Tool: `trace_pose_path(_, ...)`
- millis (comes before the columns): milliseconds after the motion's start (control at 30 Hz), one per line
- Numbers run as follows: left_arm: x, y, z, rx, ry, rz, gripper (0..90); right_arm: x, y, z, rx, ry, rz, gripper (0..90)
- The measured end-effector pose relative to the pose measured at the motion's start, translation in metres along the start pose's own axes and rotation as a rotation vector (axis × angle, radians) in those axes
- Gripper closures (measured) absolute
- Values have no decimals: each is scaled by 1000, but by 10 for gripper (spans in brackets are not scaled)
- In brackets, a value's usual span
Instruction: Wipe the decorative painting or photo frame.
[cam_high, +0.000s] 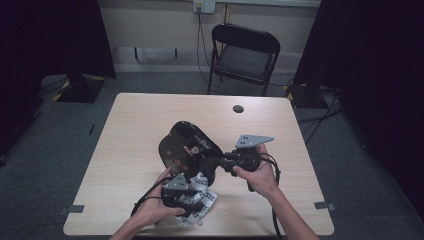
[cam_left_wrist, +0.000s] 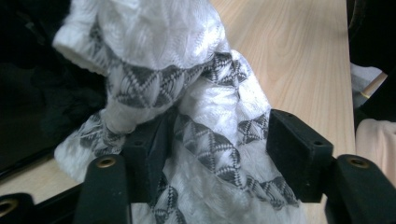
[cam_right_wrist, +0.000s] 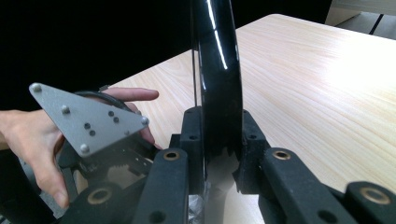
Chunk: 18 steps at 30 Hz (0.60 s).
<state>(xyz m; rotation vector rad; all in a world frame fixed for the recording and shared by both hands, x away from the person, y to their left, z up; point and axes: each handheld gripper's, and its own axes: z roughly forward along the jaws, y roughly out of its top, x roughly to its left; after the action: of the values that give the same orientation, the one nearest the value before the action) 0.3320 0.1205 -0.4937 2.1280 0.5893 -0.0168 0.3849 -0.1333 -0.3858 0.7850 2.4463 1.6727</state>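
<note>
Clamping the black plate upright, right gripper; at 7 o'clock, left gripper gapes wide around the cloth.

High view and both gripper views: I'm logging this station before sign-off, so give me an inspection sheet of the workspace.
Surface: light wooden table, with a dark round hole near its far edge.
Job's things: glossy black curved plate held up on edge; white knitted cloth with grey diamond bands bunched on the table beside it.
Clutter: nothing seen.
Grippers: right gripper clamped on the plate's rim; left gripper open, jaws either side of the cloth, not pressing it.
Cables: black cable trails from the left gripper; more leads on the floor at right.
Surroundings: black folding chair behind the table, grey carpet, dark curtains.
</note>
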Motion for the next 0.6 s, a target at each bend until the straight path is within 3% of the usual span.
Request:
trace_pose_path(100, 5, 0, -8, -14, 21, -9, 367, 0, 0, 0, 1, 2, 1, 773)
trace_pose_path(200, 7, 2, -14, -37, 7, -24, 357, -1, 0, 1, 5, 2, 3, 757)
trace_pose_path(300, 8, 5, -21, -83, 12, -19, 354, -1, -1, 1, 12, 6, 8, 747)
trace_pose_path(433, 9, 9, -31, -107, 24, -7, 356, -1, 0, 1, 5, 14, 18, 702)
trace_pose_path(600, 12, 17, -54, -174, 49, -9, 378, -2, 0, -2, 2, 4, 22, 662)
